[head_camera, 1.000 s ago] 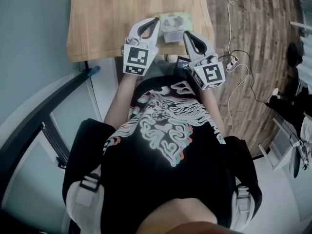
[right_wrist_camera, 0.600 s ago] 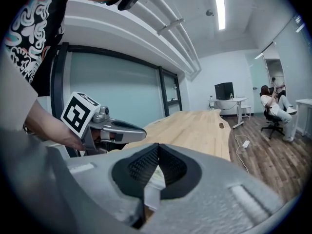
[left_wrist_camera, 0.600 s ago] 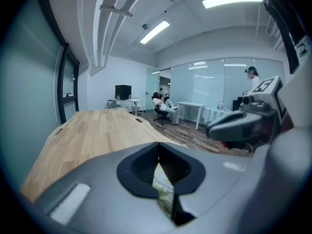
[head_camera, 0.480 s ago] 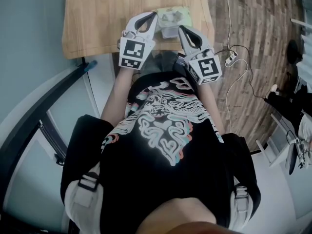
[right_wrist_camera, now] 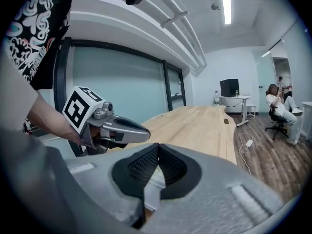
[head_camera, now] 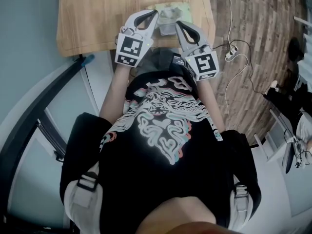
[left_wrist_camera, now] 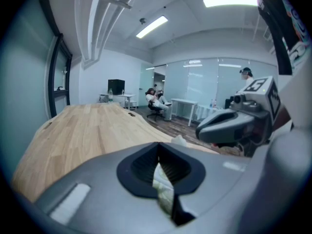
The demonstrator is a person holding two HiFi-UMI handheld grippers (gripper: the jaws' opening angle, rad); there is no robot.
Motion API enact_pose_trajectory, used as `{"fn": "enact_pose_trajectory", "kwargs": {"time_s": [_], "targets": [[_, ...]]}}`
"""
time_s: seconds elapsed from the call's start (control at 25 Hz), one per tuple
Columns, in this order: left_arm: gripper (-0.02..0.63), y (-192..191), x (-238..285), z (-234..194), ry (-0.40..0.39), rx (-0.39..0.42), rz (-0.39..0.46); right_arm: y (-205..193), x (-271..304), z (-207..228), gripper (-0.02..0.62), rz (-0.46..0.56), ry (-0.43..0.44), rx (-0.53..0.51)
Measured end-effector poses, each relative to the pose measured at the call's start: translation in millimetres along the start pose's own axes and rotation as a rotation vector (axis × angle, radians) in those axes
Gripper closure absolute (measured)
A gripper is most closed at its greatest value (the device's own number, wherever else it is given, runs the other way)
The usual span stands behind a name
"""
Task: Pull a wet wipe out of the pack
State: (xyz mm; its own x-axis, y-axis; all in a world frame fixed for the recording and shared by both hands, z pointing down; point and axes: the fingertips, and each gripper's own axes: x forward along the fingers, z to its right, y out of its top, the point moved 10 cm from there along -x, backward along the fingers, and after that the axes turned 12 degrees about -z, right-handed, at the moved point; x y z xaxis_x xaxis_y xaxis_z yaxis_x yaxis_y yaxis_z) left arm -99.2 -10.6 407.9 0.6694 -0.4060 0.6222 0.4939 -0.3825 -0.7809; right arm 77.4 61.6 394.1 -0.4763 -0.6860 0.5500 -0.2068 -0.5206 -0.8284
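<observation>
The wet wipe pack [head_camera: 171, 12], pale green with a white lid, lies on the wooden table [head_camera: 97, 18] near its front edge. My left gripper [head_camera: 155, 14] points at the pack's left side, its jaws shut with nothing held. In the left gripper view the pack [left_wrist_camera: 164, 188] shows through the gap behind the closed tips of the left gripper [left_wrist_camera: 157, 148]. My right gripper [head_camera: 177, 24] sits just right of it, at the pack's near edge, tips together and empty. In the right gripper view a white part of the pack [right_wrist_camera: 154, 189] shows behind the closed right gripper [right_wrist_camera: 157, 146].
The table's front edge runs just under both grippers. A white cable and power strip [head_camera: 232, 57] lie on the wood floor to the right. A dark window frame [head_camera: 34, 116] curves along the left. Seated people and desks [left_wrist_camera: 158, 106] are far off.
Both grippers have sunk toward the table and come a little nearer the pack. Their jaws stay closed.
</observation>
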Motion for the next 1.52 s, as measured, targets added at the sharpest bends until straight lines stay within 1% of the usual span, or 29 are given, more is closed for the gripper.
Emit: {"fn": "enact_pose_trajectory", "kwargs": {"time_s": [0.2,0.48,0.64,0.72,0.88,1.0,1.16,1.32,1.52], "targets": [[0.614,-5.5,7.4,1.7,-0.054,0.028,-0.016,-7.6,7.5,3.6,0.595,-0.02,0.014,-0.005],[0.614,-11.1,22.0,0.5,-0.079,0.055,-0.07,-14.3,13.2,7.8,0.595,-0.04,0.028,0.012],[0.614,-13.0,25.0,-0.4,-0.118,0.076,-0.075,-16.6,22.3,6.7,0.595,-0.059,0.042,0.012],[0.611,-13.2,27.5,-1.4,-0.15,0.078,-0.076,-17.5,26.9,7.6,0.595,-0.063,0.044,0.005],[0.574,-14.3,33.7,-2.9,-0.229,0.083,-0.101,-21.2,33.4,8.8,0.595,-0.074,0.047,-0.009],[0.54,-14.2,38.6,-5.0,-0.259,0.116,-0.133,-22.0,36.0,9.0,0.595,-0.107,0.052,-0.005],[0.514,-12.7,46.3,-9.2,-0.296,0.145,-0.163,-23.5,40.4,12.9,0.595,-0.098,0.053,-0.013],[0.512,-9.7,52.6,-10.7,-0.338,0.178,-0.18,-24.8,43.0,16.2,0.594,-0.116,0.052,-0.002],[0.514,-11.1,60.6,-8.9,-0.386,0.193,-0.202,-28.7,44.4,17.1,0.595,-0.131,0.053,0.007]]}}
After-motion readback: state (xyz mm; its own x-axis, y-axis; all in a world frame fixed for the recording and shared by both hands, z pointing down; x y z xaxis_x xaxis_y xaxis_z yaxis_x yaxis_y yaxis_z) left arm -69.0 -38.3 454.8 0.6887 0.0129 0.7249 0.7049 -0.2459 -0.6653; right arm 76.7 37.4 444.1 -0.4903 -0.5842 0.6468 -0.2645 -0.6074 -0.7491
